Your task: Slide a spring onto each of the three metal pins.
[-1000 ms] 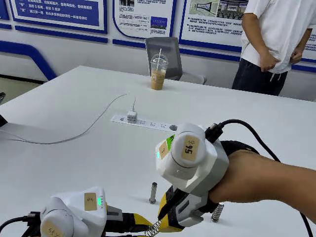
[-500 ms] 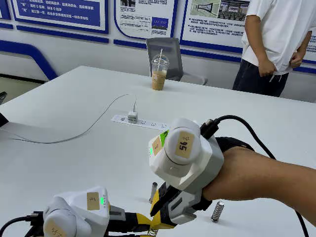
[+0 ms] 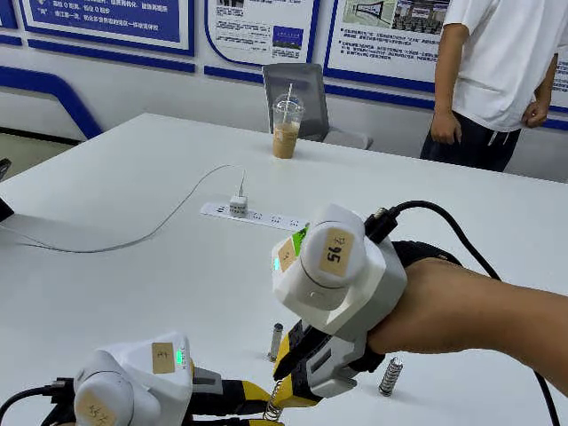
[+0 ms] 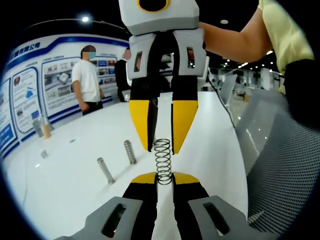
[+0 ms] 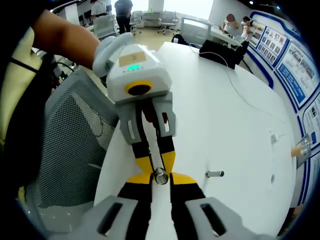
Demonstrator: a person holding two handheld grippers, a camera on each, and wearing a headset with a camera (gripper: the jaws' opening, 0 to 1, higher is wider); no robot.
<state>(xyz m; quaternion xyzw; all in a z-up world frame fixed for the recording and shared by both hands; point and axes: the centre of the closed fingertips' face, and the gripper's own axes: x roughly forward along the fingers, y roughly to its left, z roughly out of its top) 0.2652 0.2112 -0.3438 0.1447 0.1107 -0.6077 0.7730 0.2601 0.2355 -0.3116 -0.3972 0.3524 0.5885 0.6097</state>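
A loose steel spring (image 4: 162,161) is held between both grippers just above the white table (image 3: 133,266). My left gripper (image 4: 163,178) is shut on its lower end. My right gripper (image 4: 161,145) comes in from above, and its yellow tips close on the spring's upper end. In the right gripper view the spring (image 5: 160,176) appears end-on between my right gripper's (image 5: 160,179) tips, with the left gripper (image 5: 156,161) facing it. In the head view the spring (image 3: 274,404) sits low, near the table's front edge. A bare metal pin (image 3: 275,342) stands just behind it. To the right, another pin carries a spring (image 3: 390,375).
A power strip (image 3: 257,219) with a plugged charger and a trailing cable lies mid-table. An iced coffee cup (image 3: 286,129) stands at the far edge before a grey chair (image 3: 302,93). A person (image 3: 497,71) stands at the back right. A mesh chair (image 4: 280,165) is beside the table.
My right gripper has shifted slightly left and lower over the left gripper's jaws. The spring stays between them. The person at the back has lowered a hand.
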